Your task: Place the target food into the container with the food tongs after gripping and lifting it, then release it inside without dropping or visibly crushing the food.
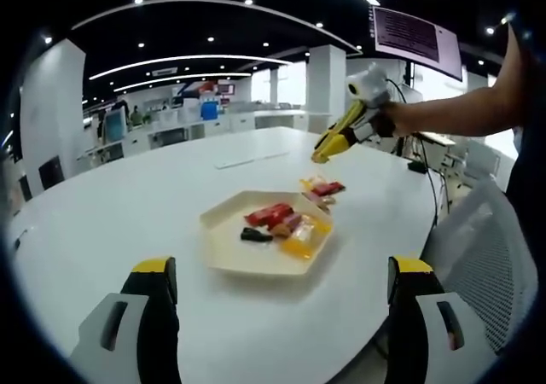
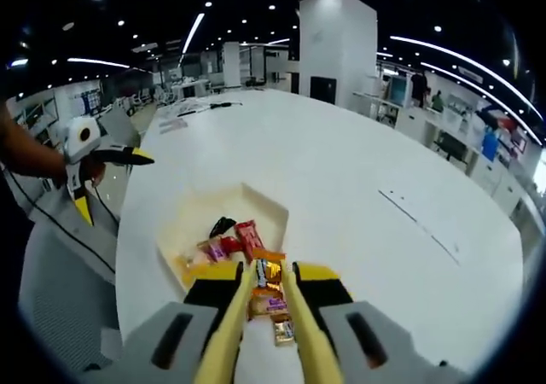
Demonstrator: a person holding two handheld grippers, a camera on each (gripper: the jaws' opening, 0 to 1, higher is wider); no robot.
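1. The left claw (image 1: pixel 277 303) hangs open and empty above the desk (image 1: pixel 128 205), probably held back to leave room.
2. The tray (image 1: pixel 235 256) lies mid-desk, holding several wrapped snacks (image 1: pixel 281 222).
3. More snacks (image 1: pixel 322 188) lie just beyond it, near the tongs (image 1: pixel 334 141).
4. The right claw (image 2: pixel 269 303) is closed on the tongs (image 2: pixel 269 341), tips hovering over those packets (image 2: pixel 271 303), likely choosing one.

In my left gripper view, the tray (image 1: pixel 223 252) sits at the centre of the frame on the surface (image 1: pixel 128 205), with several snack packets (image 1: pixel 286 224) inside it. Two more packets (image 1: pixel 322 188) lie on the surface just beyond its upper right edge. The tongs (image 1: pixel 333 144) hang above these, toward the upper right.
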